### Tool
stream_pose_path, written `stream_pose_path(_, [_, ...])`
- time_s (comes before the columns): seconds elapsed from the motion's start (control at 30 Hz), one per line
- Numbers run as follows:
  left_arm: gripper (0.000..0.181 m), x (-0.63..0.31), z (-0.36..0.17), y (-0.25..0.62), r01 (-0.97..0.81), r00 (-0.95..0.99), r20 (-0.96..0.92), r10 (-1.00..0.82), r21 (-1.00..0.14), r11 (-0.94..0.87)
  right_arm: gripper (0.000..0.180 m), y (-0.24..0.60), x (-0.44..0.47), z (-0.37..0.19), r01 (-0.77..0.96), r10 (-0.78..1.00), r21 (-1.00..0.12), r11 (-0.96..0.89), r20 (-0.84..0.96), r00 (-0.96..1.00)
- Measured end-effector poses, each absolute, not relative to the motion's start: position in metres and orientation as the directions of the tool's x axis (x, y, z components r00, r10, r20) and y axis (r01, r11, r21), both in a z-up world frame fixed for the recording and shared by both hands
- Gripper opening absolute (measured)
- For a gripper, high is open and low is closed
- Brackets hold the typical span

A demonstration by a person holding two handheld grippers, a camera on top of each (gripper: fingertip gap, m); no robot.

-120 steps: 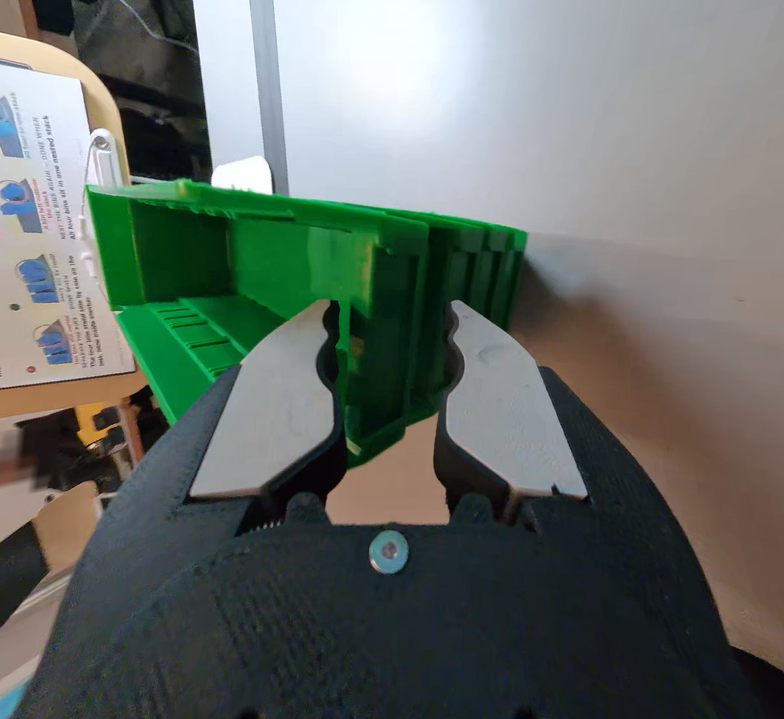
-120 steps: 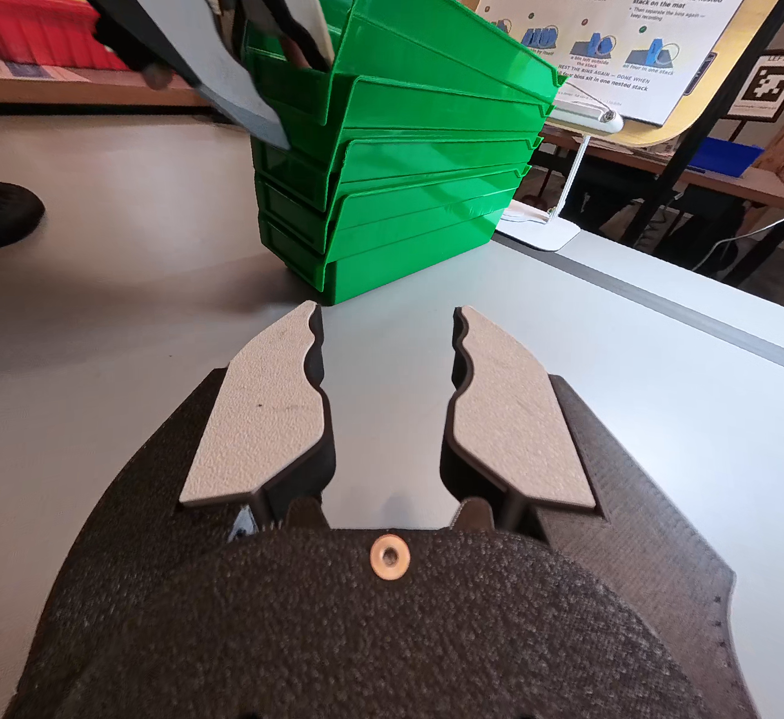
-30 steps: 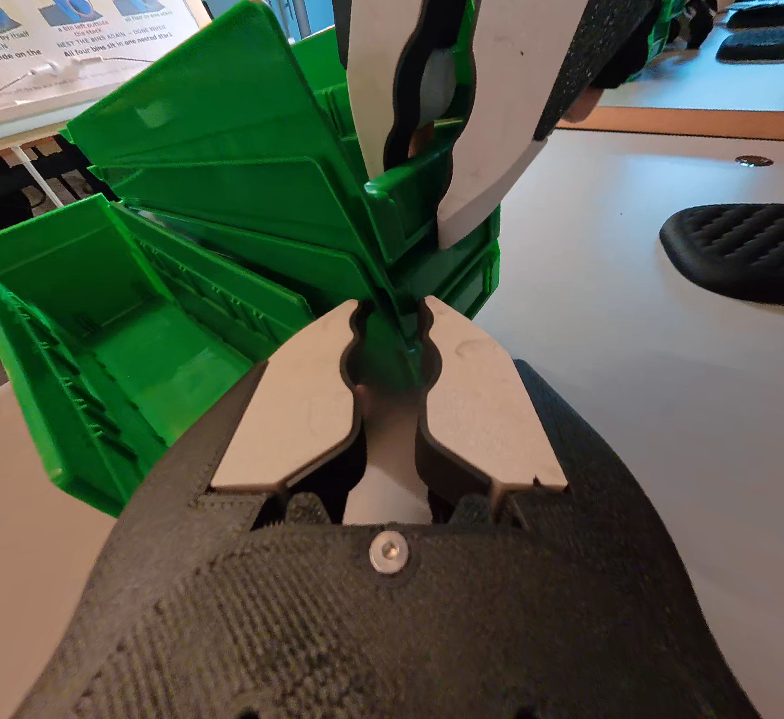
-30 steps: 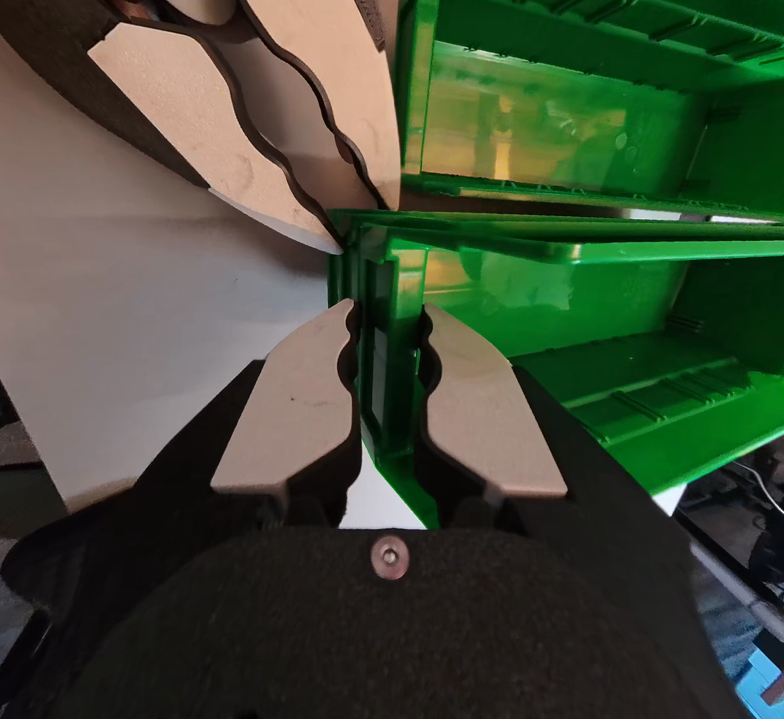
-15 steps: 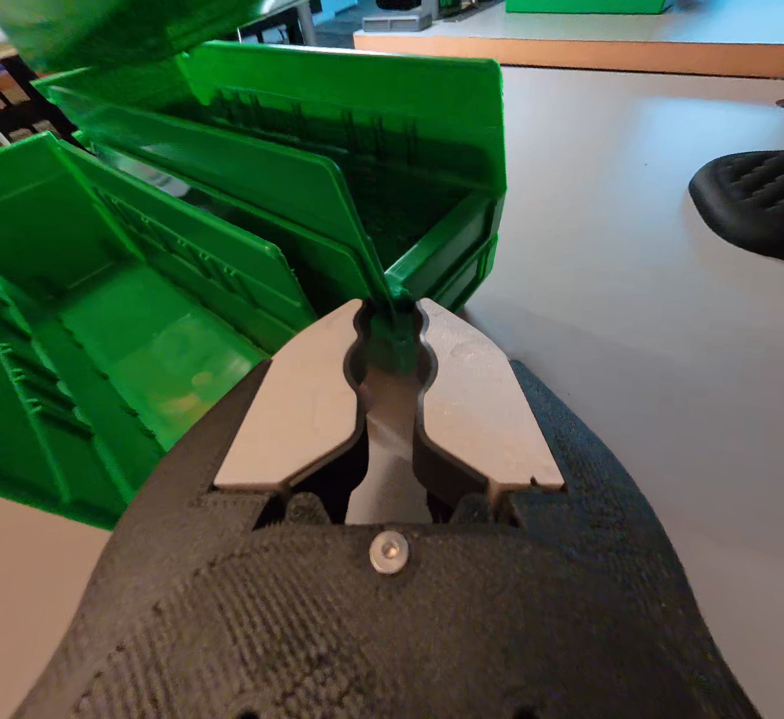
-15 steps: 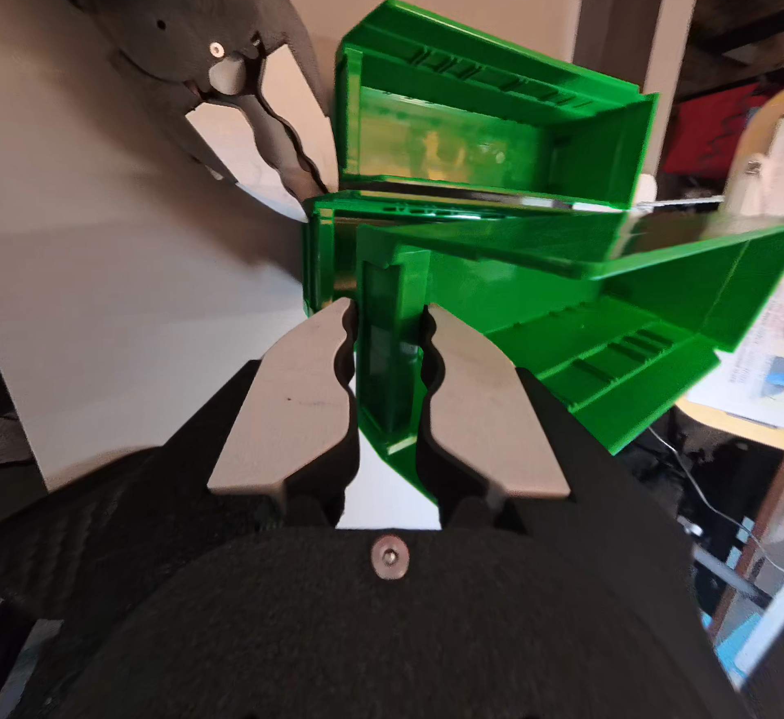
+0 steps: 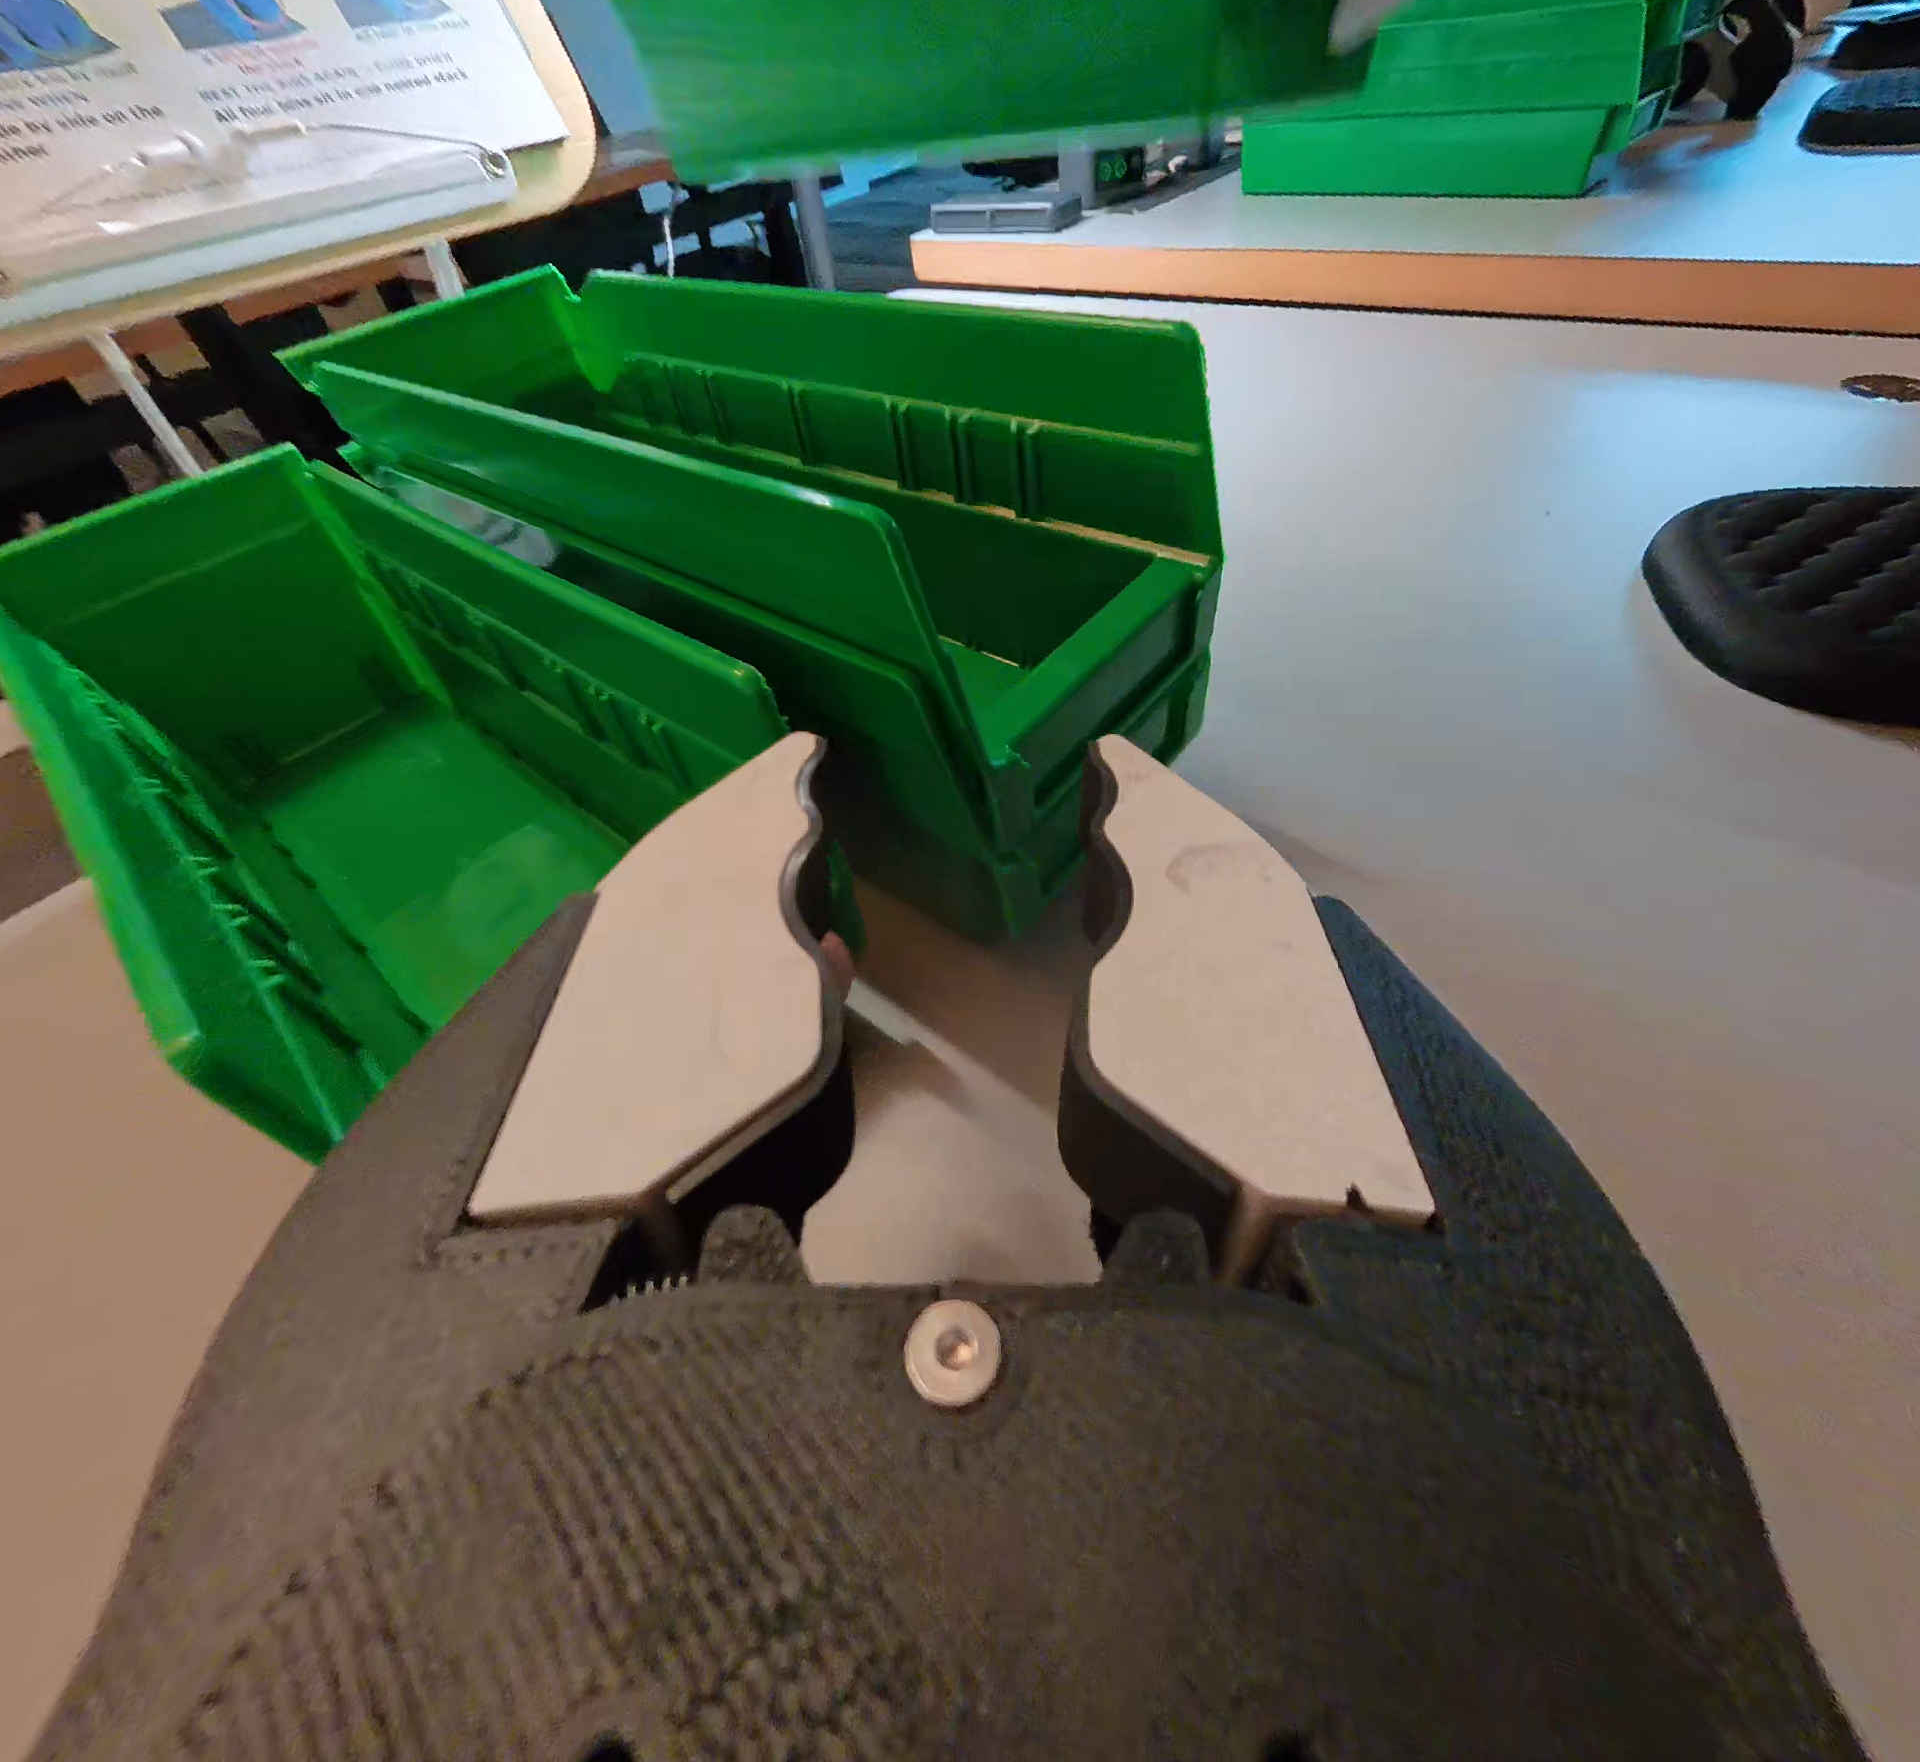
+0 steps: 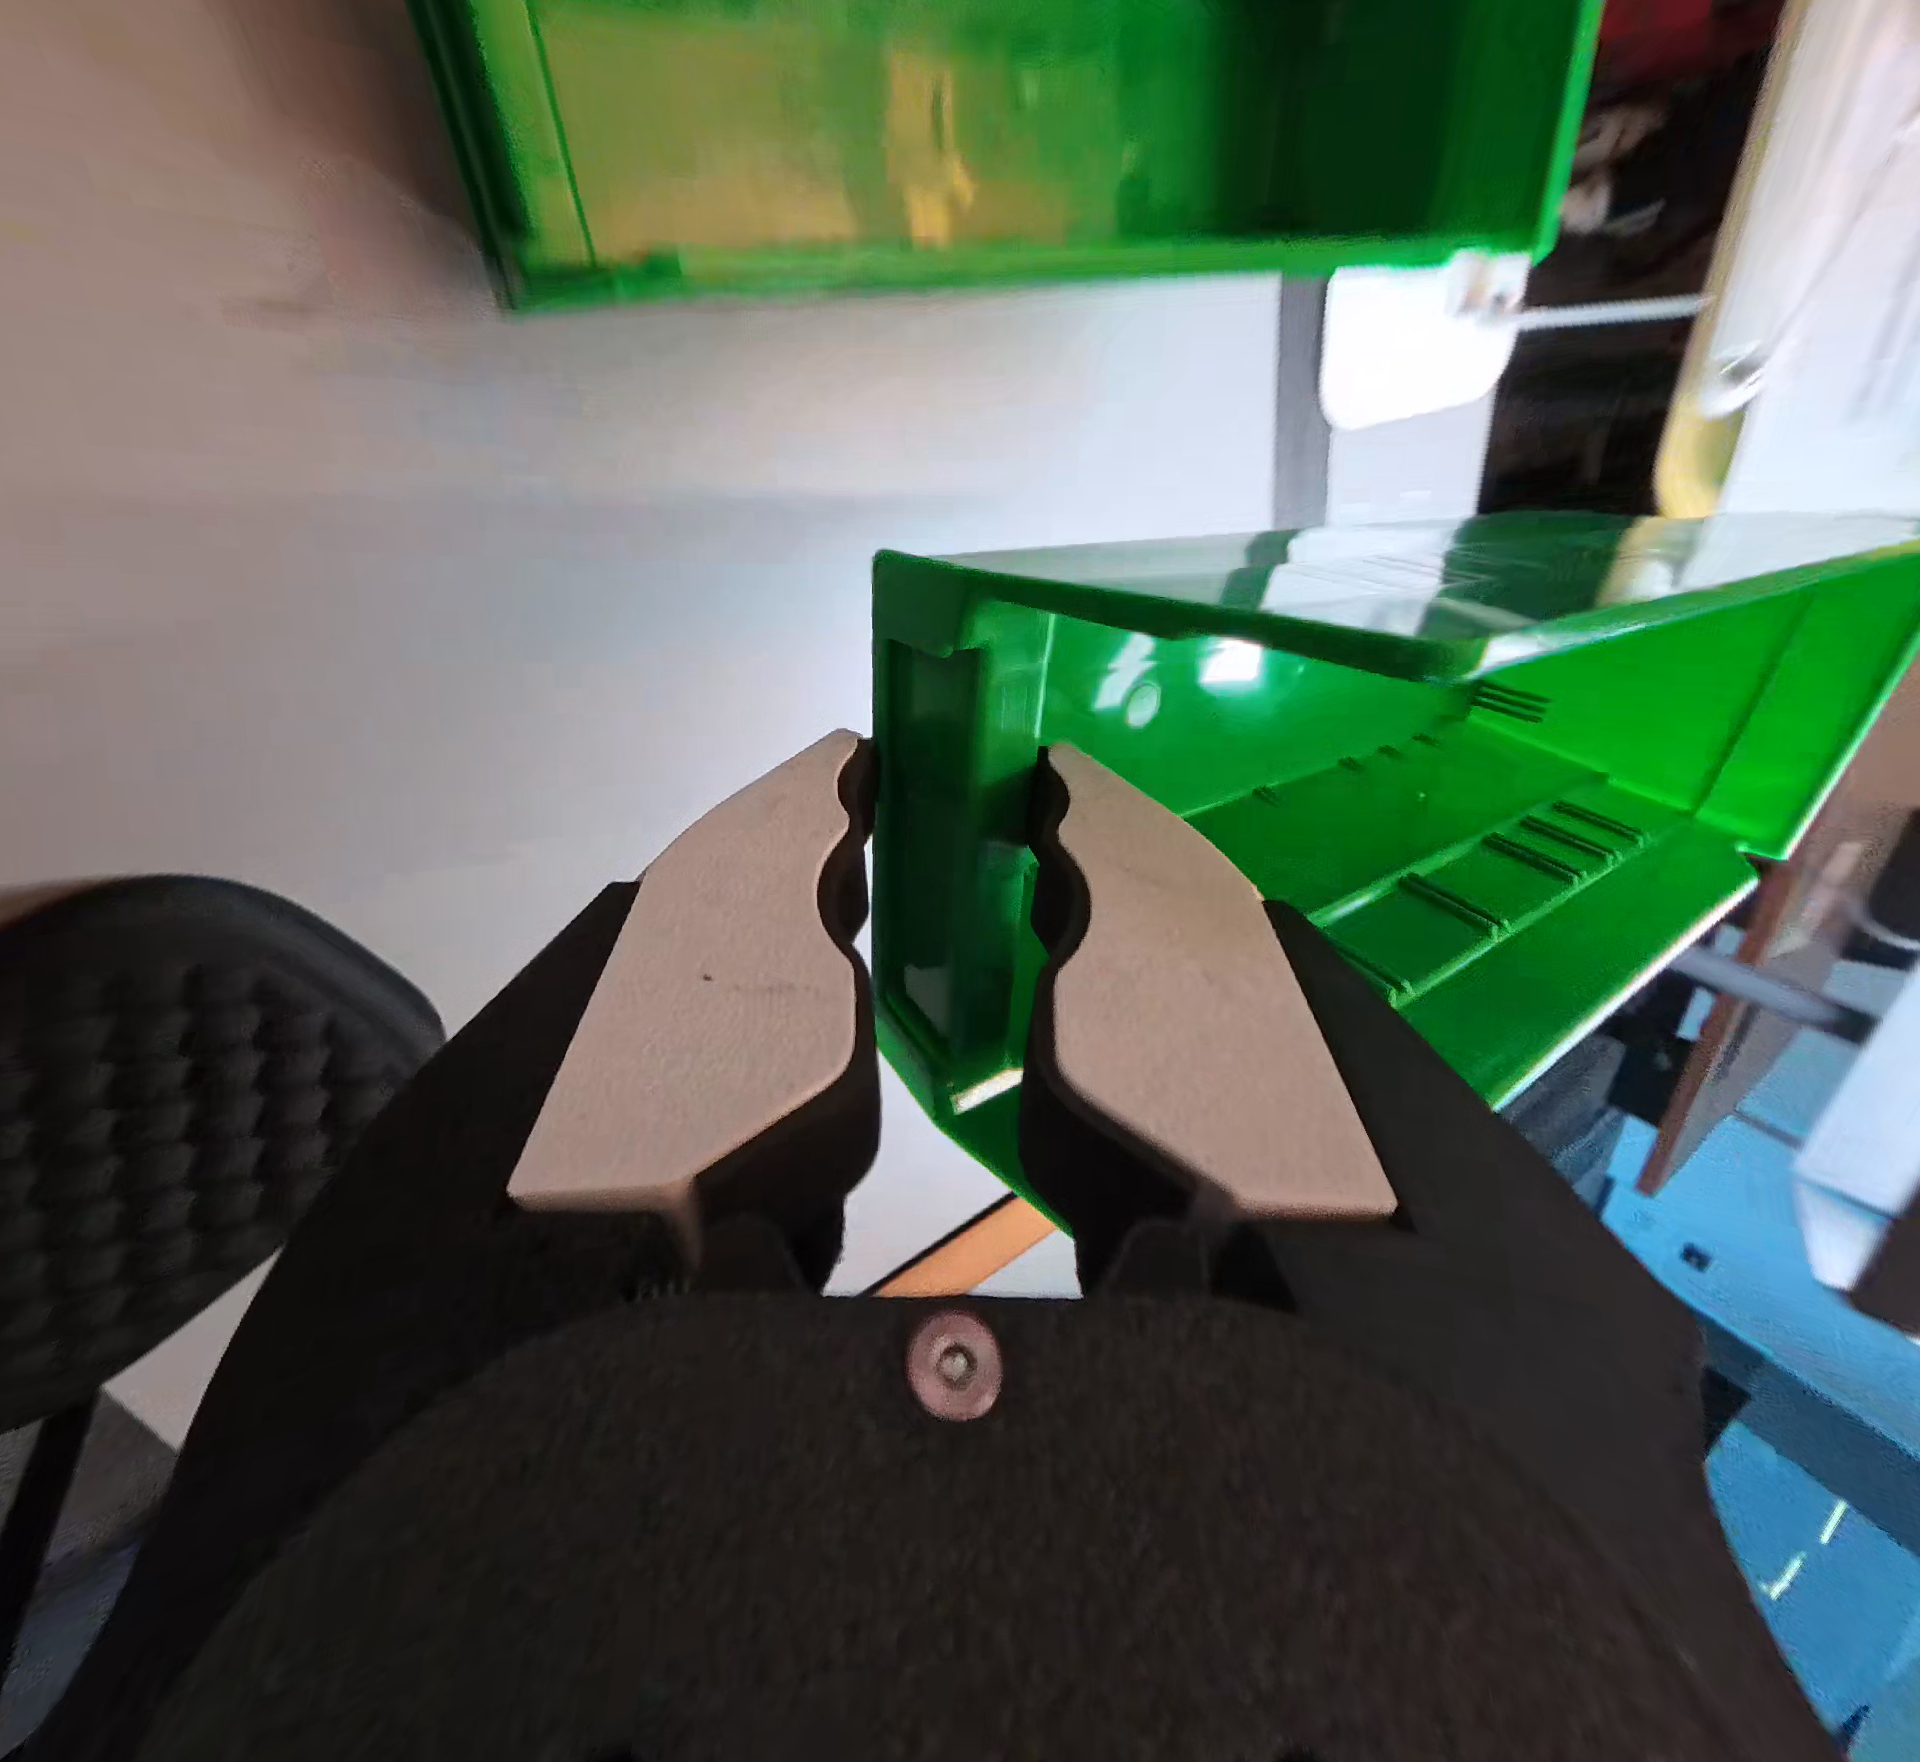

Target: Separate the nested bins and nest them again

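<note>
Two nested bins point(image 7: 1039, 569) sit beside one separate bin point(image 7: 312, 777).

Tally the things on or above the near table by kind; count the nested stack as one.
Lone green plastic bin: 1
Nested stack of green plastic bins: 1
Green plastic bin held in right hand-held gripper: 1
Black textured pad: 1
Total: 4

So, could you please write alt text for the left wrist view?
The open left claw faces a short stack of nested green bins on a pale table. One separate green bin sits beside it, and another, blurred, is above.
</note>
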State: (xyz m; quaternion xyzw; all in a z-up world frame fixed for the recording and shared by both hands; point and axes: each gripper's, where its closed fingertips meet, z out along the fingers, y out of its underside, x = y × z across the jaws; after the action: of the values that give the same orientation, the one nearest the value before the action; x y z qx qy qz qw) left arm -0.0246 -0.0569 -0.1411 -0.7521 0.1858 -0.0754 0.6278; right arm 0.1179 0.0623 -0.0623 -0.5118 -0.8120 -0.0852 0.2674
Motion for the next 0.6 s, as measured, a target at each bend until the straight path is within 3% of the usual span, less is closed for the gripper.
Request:
stream_pose_path(0.3, [0.049,-0.037,-0.124,-0.063,-0.167,0.943,-0.131,-0.307,-0.981,-0.094,0.029,0.12,0.198,-0.183,0.913,0.815,-0.082,0.4,0.487,-0.314])
stream_pose_path(0.47, [0.049,-0.036,-0.131,-0.06,-0.192,0.94,-0.149,-0.307,-0.975,-0.113,0.029,0.143,0.224,-0.215,0.897,0.739,0.011,0.441,0.562,-0.37])
stream_pose_path(0.6, [0.05,-0.035,-0.135,-0.059,-0.206,0.938,-0.159,-0.309,-0.97,-0.126,0.04,0.118,0.208,-0.186,0.897,0.805,-0.152,0.415,0.521,-0.284])
